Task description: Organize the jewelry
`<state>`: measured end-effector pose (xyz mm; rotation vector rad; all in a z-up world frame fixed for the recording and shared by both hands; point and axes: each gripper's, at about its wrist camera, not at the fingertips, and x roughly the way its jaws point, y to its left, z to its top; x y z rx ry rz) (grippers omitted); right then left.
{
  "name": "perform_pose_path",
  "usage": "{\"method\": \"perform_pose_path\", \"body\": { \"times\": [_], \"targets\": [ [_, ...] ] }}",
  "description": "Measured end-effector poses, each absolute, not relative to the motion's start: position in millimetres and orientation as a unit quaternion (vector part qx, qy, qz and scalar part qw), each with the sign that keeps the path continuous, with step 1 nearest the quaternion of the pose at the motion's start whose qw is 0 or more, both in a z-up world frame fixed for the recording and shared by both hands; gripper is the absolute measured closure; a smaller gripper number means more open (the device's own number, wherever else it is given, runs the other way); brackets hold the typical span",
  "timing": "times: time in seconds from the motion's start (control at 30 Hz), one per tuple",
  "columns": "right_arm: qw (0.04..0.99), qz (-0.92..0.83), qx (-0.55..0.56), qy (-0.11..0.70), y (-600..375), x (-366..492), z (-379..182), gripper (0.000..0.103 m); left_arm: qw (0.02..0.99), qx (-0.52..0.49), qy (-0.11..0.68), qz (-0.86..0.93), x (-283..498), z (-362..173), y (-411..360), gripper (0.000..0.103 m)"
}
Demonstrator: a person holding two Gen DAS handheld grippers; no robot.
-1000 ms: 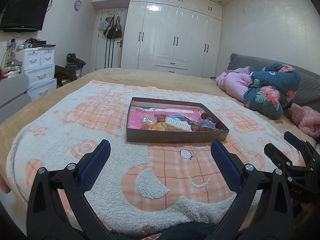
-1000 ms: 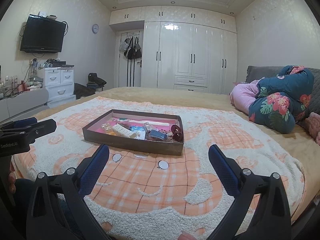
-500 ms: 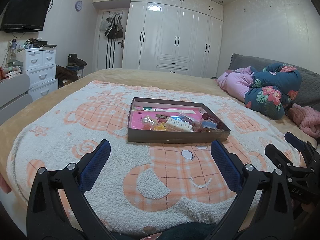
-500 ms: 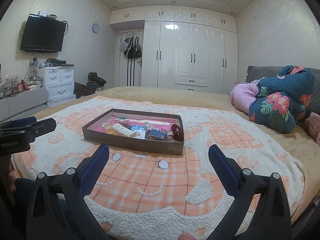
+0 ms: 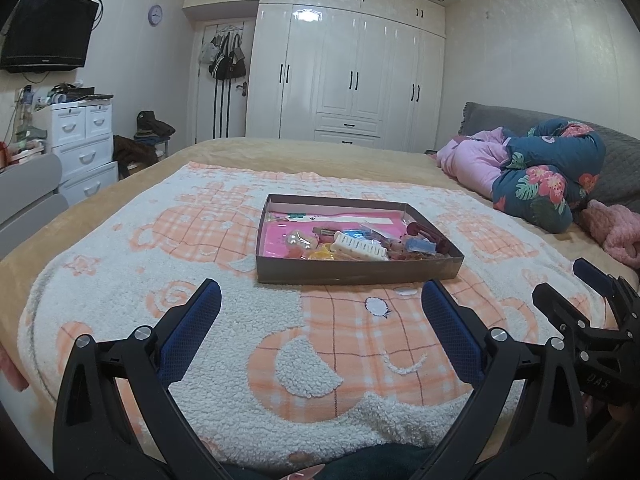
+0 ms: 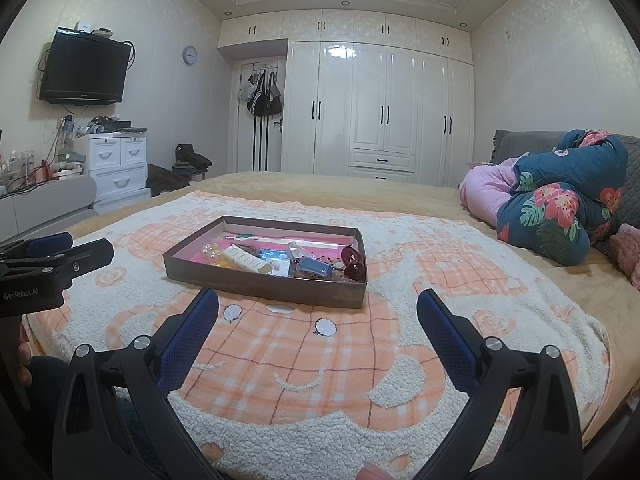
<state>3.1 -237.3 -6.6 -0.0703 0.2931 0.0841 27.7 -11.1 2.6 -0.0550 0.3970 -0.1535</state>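
A shallow brown cardboard tray (image 5: 356,273) (image 6: 256,282) with a pink lining rests on a white and orange fleece blanket (image 5: 160,264) (image 6: 400,344) on the bed. Inside lie several small items: a white comb-like clip (image 5: 360,245) (image 6: 246,259), blue packets (image 5: 420,245) (image 6: 314,267), yellow pieces and a dark red hair clip (image 6: 354,263). My left gripper (image 5: 318,320) hovers open over the blanket, short of the tray, holding nothing. My right gripper (image 6: 318,322) is also open and empty, just before the tray's near wall.
A floral quilt and pink bedding (image 5: 540,176) (image 6: 560,204) are piled at the bed's right. White drawers (image 5: 80,140) (image 6: 116,168) stand at the left wall below a television (image 6: 84,66). White wardrobes (image 5: 352,80) line the back. A hand (image 6: 22,360) shows at the left edge.
Both grippers have stayed open and nearly still. The left view has drifted slightly, so the tray sits a touch further right in it.
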Motion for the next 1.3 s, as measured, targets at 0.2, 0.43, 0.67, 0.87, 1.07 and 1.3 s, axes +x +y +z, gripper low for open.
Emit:
{"method": "perform_pose_path", "body": {
  "times": [0.2,0.43,0.67,0.87,1.07,1.3],
  "targets": [
    [0.988,0.041,-0.035,0.146,-238,3,-7,0.006,0.977,-0.028,0.197,-0.076,27,2,-11,0.011],
    [0.988,0.041,-0.034,0.146,-239,4,-8,0.006,0.977,-0.027,0.197,-0.076,27,2,-12,0.011],
    [0.987,0.039,-0.035,0.150,-240,4,-9,0.006,0.977,-0.026,0.199,-0.077,28,2,-12,0.011],
    [0.987,0.038,-0.036,0.150,-241,5,-9,0.006,0.975,-0.028,0.203,-0.079,28,0,-11,0.011],
    [0.987,0.038,-0.036,0.151,-241,6,-9,0.006,0.973,-0.036,0.214,-0.078,31,-2,-8,0.011],
    [0.986,0.035,-0.036,0.156,-243,8,-10,0.006,0.974,-0.056,0.214,-0.056,32,-1,-1,0.011]
  ]
}}
